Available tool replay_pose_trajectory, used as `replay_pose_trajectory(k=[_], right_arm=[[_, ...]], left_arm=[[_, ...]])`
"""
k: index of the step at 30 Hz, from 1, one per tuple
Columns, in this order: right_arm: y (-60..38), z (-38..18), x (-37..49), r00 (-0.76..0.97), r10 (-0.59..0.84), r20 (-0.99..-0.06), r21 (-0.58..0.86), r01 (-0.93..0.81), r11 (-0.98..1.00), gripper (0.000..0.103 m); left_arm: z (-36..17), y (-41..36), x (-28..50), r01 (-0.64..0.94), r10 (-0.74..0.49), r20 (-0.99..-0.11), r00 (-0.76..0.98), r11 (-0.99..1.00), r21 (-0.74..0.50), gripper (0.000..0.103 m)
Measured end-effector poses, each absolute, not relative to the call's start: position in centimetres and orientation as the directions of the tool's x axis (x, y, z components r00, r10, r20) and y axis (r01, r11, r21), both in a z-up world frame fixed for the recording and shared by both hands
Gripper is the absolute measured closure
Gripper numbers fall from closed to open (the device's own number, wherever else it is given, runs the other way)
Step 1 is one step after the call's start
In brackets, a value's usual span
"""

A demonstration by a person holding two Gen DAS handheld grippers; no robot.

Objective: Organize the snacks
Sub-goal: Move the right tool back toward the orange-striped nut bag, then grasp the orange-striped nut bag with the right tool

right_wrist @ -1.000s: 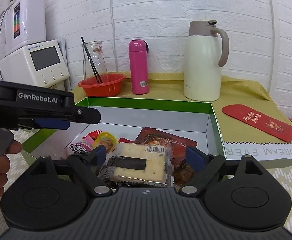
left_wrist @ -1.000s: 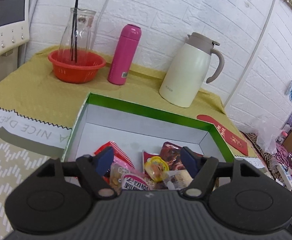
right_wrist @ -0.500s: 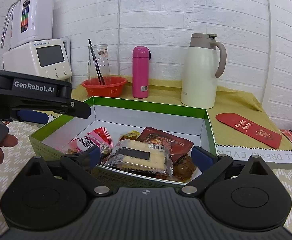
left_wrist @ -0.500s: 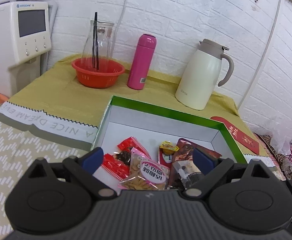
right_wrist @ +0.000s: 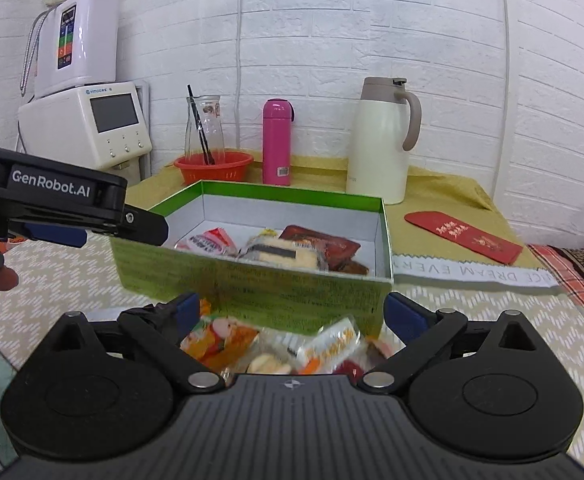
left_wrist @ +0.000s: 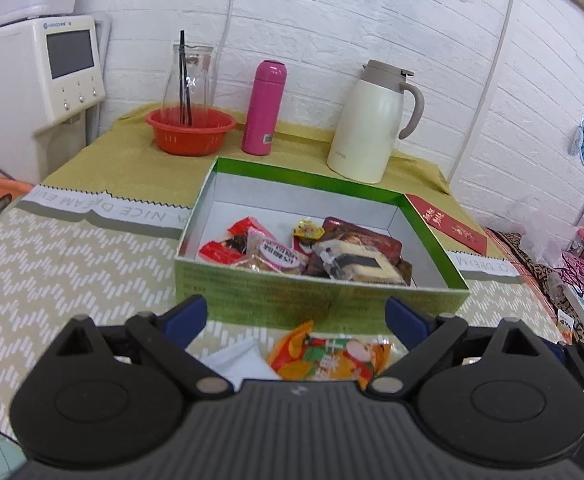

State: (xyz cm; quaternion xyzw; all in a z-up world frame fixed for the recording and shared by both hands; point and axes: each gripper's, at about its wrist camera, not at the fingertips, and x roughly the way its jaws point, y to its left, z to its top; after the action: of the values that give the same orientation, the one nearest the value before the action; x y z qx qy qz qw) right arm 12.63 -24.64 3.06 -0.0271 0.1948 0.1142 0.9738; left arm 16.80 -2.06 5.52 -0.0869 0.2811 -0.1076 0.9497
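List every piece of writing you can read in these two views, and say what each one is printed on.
"GenRobot.AI": side of the left tongs.
"NICE DREAM": white band on the tablecloth, upside down; further letters cut off.
"CE DREAM EVER": same kind of band by the green box.
Too small or blurred: appliance brand, red envelope, snack wrappers, box side, pink flask label.

A lived-in home corner was shown, set against a white-painted brick wall (right_wrist: 372, 20). A cream insulated jug with a taupe handle (left_wrist: 372, 128), a pink steel flask (left_wrist: 263, 108) and a red plastic basket (left_wrist: 190, 131) had been stood on an olive-yellow tablecloth (left_wrist: 104, 152). A white countertop water appliance with a small screen (right_wrist: 92, 128) was placed beside the table, and a red gift envelope (right_wrist: 462, 236) had been laid on the cloth.
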Motion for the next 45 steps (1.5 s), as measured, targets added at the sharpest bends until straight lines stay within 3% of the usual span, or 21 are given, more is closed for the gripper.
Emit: replay_pose_trajectory(k=[8,17,22,26,33,37,39,40,45], right_arm=[[-24.9,-0.9,8.4,0.848,0.217,-0.483,0.046,-0.223,0.974,0.0],[-25.3,-0.7,10.6,0.882,0.125,-0.454,-0.043,-0.162,0.986,0.0],[-25.3,-1.2,10.8,0.843,0.205,-0.497,0.0,-0.237,0.972,0.0],[-24.4,-0.8,7.9,0.789,0.369,-0.491,0.044,-0.4,0.915,0.0],[-24.7,-0.3,8.3,0.847,0.282,-0.45,-0.107,-0.364,0.925,0.0],[-24.4,-1.2,10.1,0.791,0.308,-0.529,-0.097,-0.417,0.904,0.0],[-24.8,-1.4,9.9,0.76,0.338,-0.555,-0.01,-0.412,0.911,0.043],[-24.8,-1.5,9.3,0.756,0.343,-0.558,0.023,-0.399,0.917,0.048],[-24.3,-1.5,6.5,0.75,0.355,-0.557,0.059,-0.391,0.919,0.046]], left_arm=[[1.8,-2.1,11.7,0.166,-0.276,-0.552,0.787,0.956,-0.243,0.009],[0.9,-0.4,9.0,0.157,-0.242,-0.567,0.788,0.968,-0.195,0.009],[1.0,0.4,8.8,0.167,-0.277,-0.569,0.774,0.957,-0.238,0.009],[1.0,-0.3,9.1,0.212,-0.336,-0.573,0.747,0.938,-0.273,0.009],[0.7,-2.0,9.7,0.315,-0.491,-0.569,0.66,0.868,-0.384,0.009],[0.6,-2.6,9.6,0.341,-0.526,-0.566,0.635,0.848,-0.405,0.009],[0.6,-2.6,9.5,0.354,-0.534,-0.568,0.626,0.844,-0.404,0.01],[0.4,-2.7,9.5,0.359,-0.539,-0.571,0.619,0.841,-0.404,0.01],[-0.4,-3.5,10.1,0.369,-0.575,-0.585,0.572,0.817,-0.442,0.011]])
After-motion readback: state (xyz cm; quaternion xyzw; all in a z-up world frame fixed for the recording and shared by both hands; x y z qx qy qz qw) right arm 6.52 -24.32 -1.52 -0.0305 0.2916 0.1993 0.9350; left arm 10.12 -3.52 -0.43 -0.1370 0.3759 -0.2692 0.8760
